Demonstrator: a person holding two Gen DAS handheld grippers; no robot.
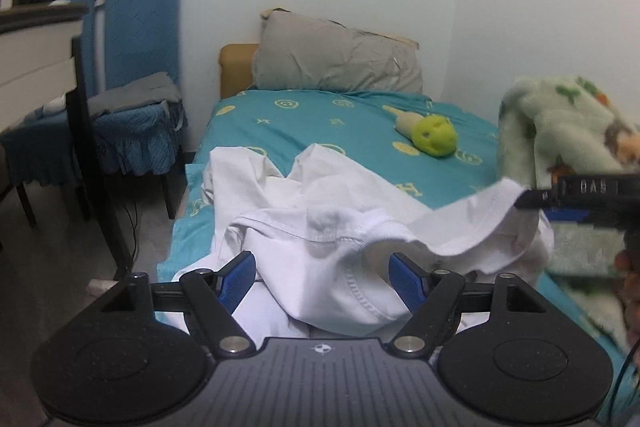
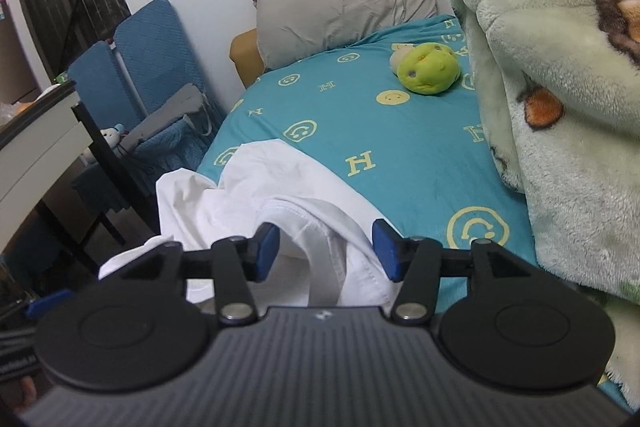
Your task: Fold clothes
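Crumpled white cotton shirt (image 1: 320,227) heaped on near end of teal patterned bedsheet (image 2: 380,147). Left gripper (image 1: 322,279) spread wide — cloth between pads, unpinched. Right gripper (image 2: 325,251) likewise spread over shirt's edge — nothing clamped.

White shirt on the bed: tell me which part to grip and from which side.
Grip the white shirt at its stitched hem, the ridge lying across the crumpled heap. Come from the foot of the bed, where the left gripper already faces it with its jaws open; that firm doubled edge probably pinches more cleanly than loose cloth.
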